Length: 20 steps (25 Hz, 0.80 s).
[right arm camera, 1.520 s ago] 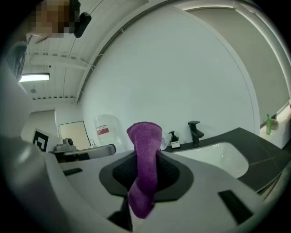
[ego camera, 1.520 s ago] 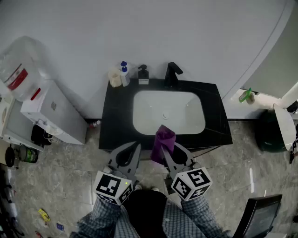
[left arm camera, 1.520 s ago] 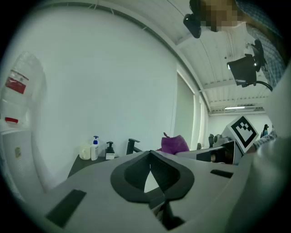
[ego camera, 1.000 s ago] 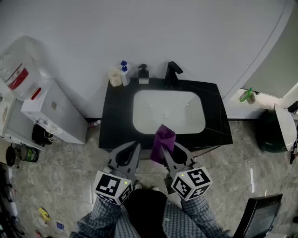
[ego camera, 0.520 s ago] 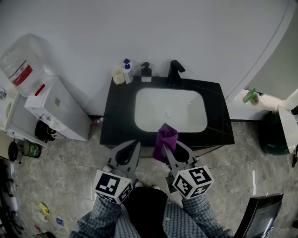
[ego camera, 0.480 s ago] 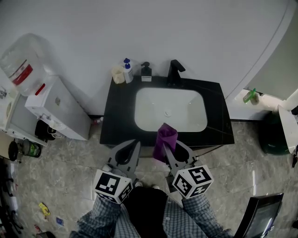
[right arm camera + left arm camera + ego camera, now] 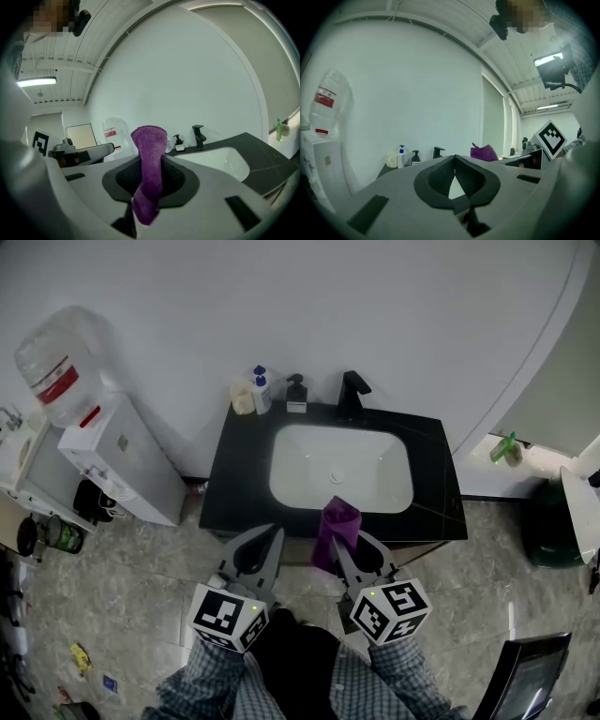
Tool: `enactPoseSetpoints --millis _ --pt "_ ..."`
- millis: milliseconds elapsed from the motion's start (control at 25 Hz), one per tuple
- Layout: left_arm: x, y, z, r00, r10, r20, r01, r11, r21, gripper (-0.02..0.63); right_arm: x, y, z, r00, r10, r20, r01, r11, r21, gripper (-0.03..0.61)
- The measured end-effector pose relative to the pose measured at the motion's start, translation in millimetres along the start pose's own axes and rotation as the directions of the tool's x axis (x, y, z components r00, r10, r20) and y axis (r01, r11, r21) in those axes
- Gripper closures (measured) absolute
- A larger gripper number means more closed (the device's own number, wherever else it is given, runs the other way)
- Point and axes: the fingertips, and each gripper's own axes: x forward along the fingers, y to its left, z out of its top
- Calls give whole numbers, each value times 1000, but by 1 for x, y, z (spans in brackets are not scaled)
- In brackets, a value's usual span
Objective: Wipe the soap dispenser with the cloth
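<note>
At the bottom of the head view, the right gripper (image 7: 349, 540) is clamped on the purple cloth (image 7: 337, 529). In the right gripper view the jaws of this gripper (image 7: 150, 164) pinch the cloth (image 7: 149, 161) near its lower third. The cloth's long axis runs up out of the jaws, pointing forward toward the sink (image 7: 340, 468); its top is a rounded fold, and a short tail hangs below the pads. The left gripper (image 7: 266, 540) holds nothing. Its own view (image 7: 454, 161) shows the tips pressed together.

The soap dispenser (image 7: 297, 395) (black pump, pale label) stands upright at the back edge of the black countertop (image 7: 239, 479). It is between a blue-pump bottle (image 7: 262, 390) and the faucet (image 7: 350, 393), well apart from both grippers.

Compared with half a second ago, both grippers keep their poses and grip. The countertop and the water cooler (image 7: 112, 460) have shifted slightly in the head view.

The dispenser label is too small to read. The person's sleeves are cut off at the lower edge.
</note>
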Motion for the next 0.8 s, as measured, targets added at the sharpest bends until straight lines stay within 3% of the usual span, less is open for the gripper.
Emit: enactPoseSetpoints --millis 480,800 --pt "16 -3 -5 1000 15 5 -15 1000 -3 603 4 -16 5 1000 13 4 -13 1000 -14 491" --pt "54 29 -6 1000 1 -3 -1 1000 -3 603 43 -37 12 1000 -2 -2 2 1000 -6 491"
